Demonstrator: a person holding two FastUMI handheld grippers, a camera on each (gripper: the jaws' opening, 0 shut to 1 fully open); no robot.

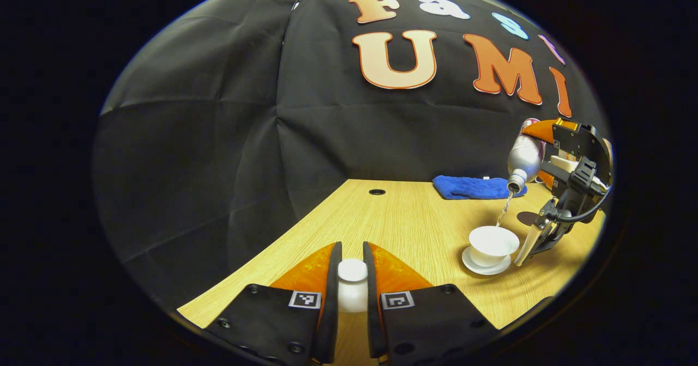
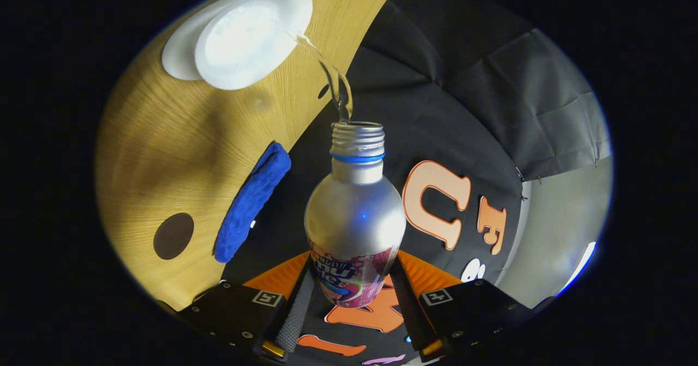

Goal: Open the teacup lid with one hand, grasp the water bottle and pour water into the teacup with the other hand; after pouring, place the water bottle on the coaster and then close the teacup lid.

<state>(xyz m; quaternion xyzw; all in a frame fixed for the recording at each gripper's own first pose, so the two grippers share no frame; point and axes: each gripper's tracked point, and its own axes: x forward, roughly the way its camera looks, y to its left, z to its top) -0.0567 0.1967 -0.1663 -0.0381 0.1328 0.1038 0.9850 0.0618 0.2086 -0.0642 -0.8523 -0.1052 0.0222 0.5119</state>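
Water (image 2: 332, 77) streaming from tilted bottle (image 2: 354, 224) in right jaws into teacup (image 1: 493, 244), left jaws clamping lid (image 1: 352, 285)

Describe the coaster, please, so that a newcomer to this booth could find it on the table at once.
Start at the wooden table and find the blue cloth lying near the wall edge. Just beside the cloth, on bare wood, sits the coaster: a small, flat, dark brown disc. Unlike the white teacup on its saucer, it is dark, low and carries nothing.

Water bottle (image 2: 354, 229) label with colourful lettering, partly hidden and unreadable, square coded markers on the tool fingers (image 1: 304, 299)
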